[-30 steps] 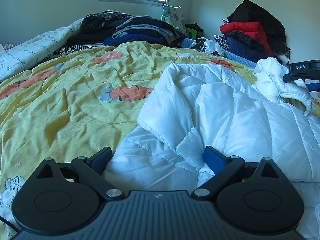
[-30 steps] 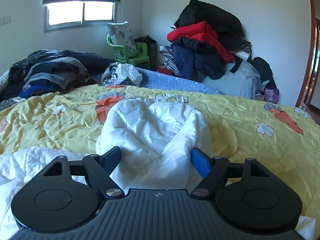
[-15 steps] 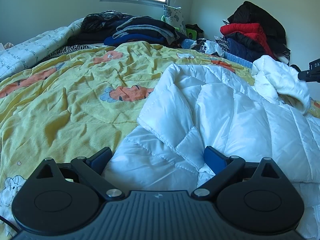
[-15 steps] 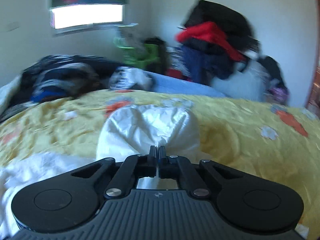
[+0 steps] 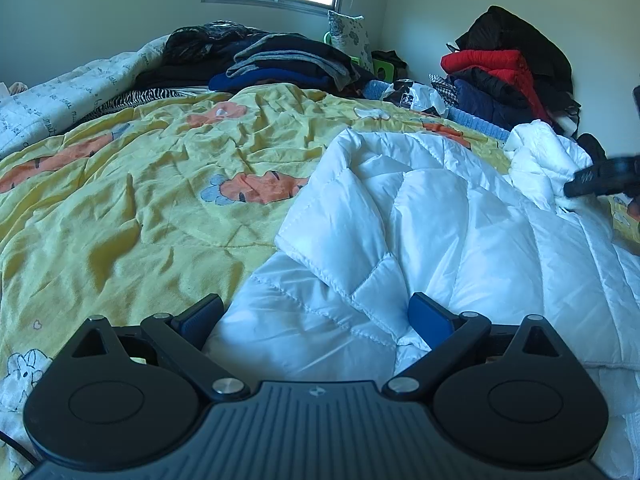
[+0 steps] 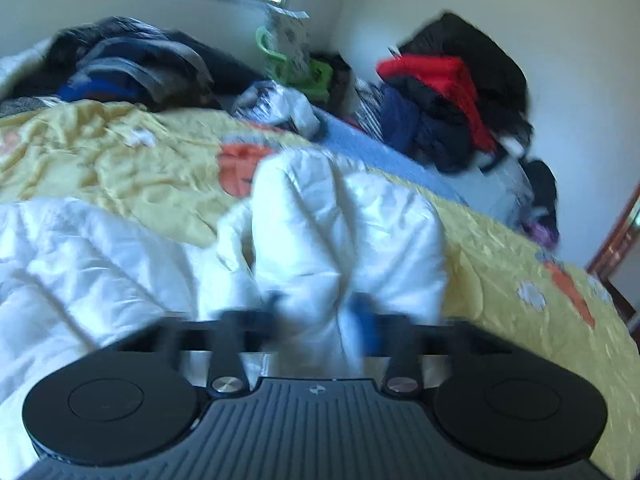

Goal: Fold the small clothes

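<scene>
A white quilted jacket (image 5: 420,216) lies crumpled on the yellow bedspread (image 5: 140,200). My left gripper (image 5: 314,312) stands open low over the jacket's near hem, with fabric lying between its blue pads but not pressed. At the far right edge of the left wrist view, my right gripper (image 5: 600,178) grips the jacket's raised end. In the blurred right wrist view, my right gripper (image 6: 320,312) has its jaws closing on a bunched fold of the white jacket (image 6: 340,220), which rises in a hump just ahead of it.
A stack of dark folded clothes (image 5: 280,64) sits at the far side of the bed. A heap of red and black coats (image 5: 504,68) stands at the right wall. A green chair (image 6: 296,68) is in the corner, with a door frame (image 6: 616,240) at the right.
My right gripper went from wide open to pinched on the white fabric, then rolled and shifted, so its view tilts. The left gripper has not moved.
</scene>
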Available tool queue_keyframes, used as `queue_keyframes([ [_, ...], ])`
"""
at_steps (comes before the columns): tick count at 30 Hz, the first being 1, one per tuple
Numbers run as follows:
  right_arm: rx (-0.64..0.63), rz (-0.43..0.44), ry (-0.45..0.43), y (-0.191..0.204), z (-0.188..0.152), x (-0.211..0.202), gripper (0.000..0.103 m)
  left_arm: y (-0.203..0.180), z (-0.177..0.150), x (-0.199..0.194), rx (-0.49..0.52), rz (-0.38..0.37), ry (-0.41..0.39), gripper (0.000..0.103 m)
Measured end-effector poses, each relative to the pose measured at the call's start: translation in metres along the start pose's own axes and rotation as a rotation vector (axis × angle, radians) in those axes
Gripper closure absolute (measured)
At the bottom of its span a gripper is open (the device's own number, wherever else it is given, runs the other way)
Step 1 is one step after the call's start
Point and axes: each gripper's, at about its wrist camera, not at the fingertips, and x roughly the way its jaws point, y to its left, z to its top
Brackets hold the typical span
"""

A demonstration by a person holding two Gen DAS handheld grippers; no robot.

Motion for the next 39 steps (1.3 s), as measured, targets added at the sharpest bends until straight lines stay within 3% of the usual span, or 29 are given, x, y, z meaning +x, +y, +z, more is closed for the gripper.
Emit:
queue_keyframes([
  [5, 0.082, 0.044, -0.13, -0.027, 0.016, -0.049, 0.091, 0.0, 0.0, 0.0, -0.003, -0.002, -0.001, 0.003],
  [13, 0.1, 0.129, -0.209, -0.06, 0.015, -0.138, 0.091, 0.007, 0.001, -0.007, -0.042, -0.042, -0.018, 0.003],
  [19, 0.085, 0.225, -0.264, -0.055, -0.025, -0.198, 0.091, 0.021, 0.008, -0.036, -0.1, -0.098, -0.059, 0.003],
  [23, 0.038, 0.242, -0.299, -0.036, -0.065, -0.228, 0.091, 0.03, 0.013, -0.057, -0.163, -0.149, -0.077, 0.003],
  [27, 0.041, 0.287, -0.272, -0.014, -0.108, -0.238, 0.091, 0.031, 0.015, -0.071, -0.205, -0.192, -0.081, 0.003],
  [31, 0.079, 0.355, -0.157, 0.003, -0.147, -0.233, 0.091, 0.022, 0.013, -0.077, -0.179, -0.208, -0.059, 0.003],
  [32, 0.081, 0.376, -0.131, 0.003, -0.152, -0.23, 0.087, 0.02, 0.012, -0.078, -0.176, -0.223, -0.05, 0.003],
  [34, 0.093, 0.418, -0.105, 0.001, -0.159, -0.232, 0.062, 0.017, 0.012, -0.081, -0.177, -0.259, -0.042, 0.003],
  [36, 0.125, 0.485, -0.114, -0.007, -0.165, -0.244, 0.043, 0.015, 0.013, -0.085, -0.19, -0.323, -0.046, 0.003],
  [39, 0.219, 0.5, -0.155, -0.034, -0.166, -0.257, 0.038, 0.01, 0.019, -0.091, -0.229, -0.44, -0.067, 0.003],
])
